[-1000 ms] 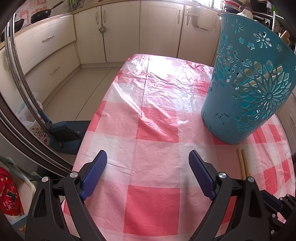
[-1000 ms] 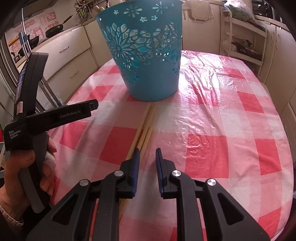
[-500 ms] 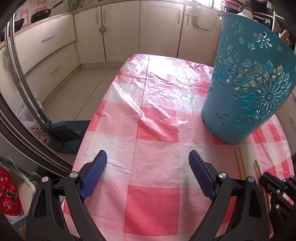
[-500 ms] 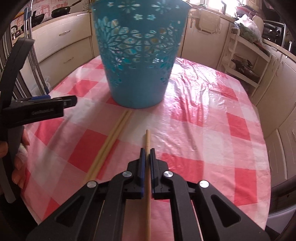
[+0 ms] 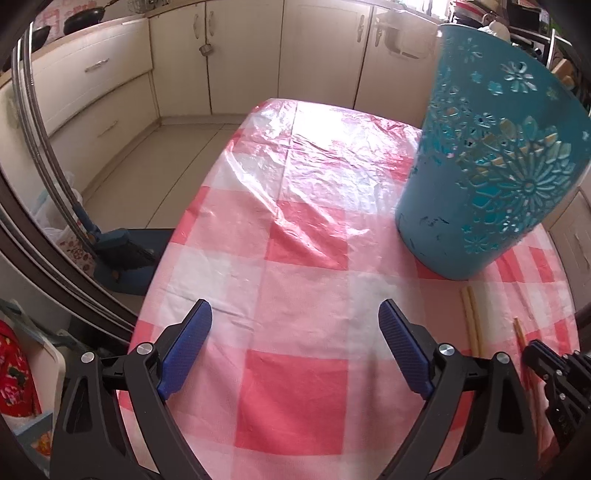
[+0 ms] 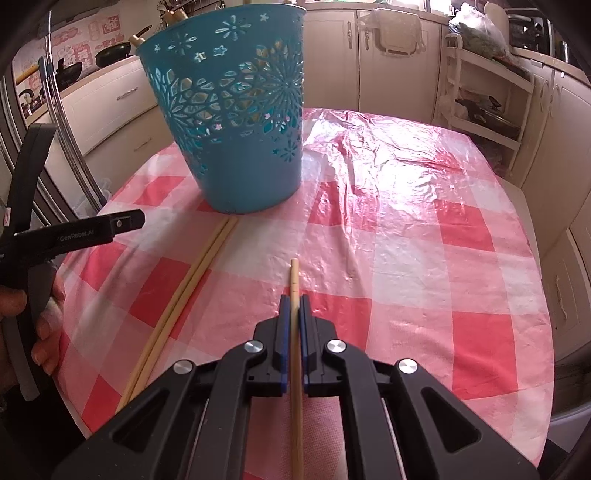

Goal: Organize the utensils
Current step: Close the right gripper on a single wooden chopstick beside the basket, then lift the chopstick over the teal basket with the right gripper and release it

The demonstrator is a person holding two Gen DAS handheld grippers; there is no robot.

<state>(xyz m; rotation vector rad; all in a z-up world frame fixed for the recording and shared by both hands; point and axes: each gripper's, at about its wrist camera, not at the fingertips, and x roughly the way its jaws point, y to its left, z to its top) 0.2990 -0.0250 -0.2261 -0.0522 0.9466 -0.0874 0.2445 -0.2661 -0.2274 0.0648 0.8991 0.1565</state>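
Right wrist view: the right gripper (image 6: 291,306) is now clamping one chopstick (image 6: 294,280) that was lying loose with the other two a second ago, and is carrying it clear of that pair (image 6: 192,280) on the checked tablecloth (image 6: 424,258). Next it likely goes into the blue basket (image 6: 236,122) ahead. The left gripper (image 5: 295,347) is hanging wide open and empty.

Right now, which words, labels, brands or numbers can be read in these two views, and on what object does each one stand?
"GenRobot.AI": pale print on the black arm of the left gripper, seen in the right wrist view.
Red and pink wall stickers behind the stove: they bear characters, too blurred to read.
Blue basket: only cut-out flowers and stars, no text.
Held chopstick and checked tablecloth: no text.
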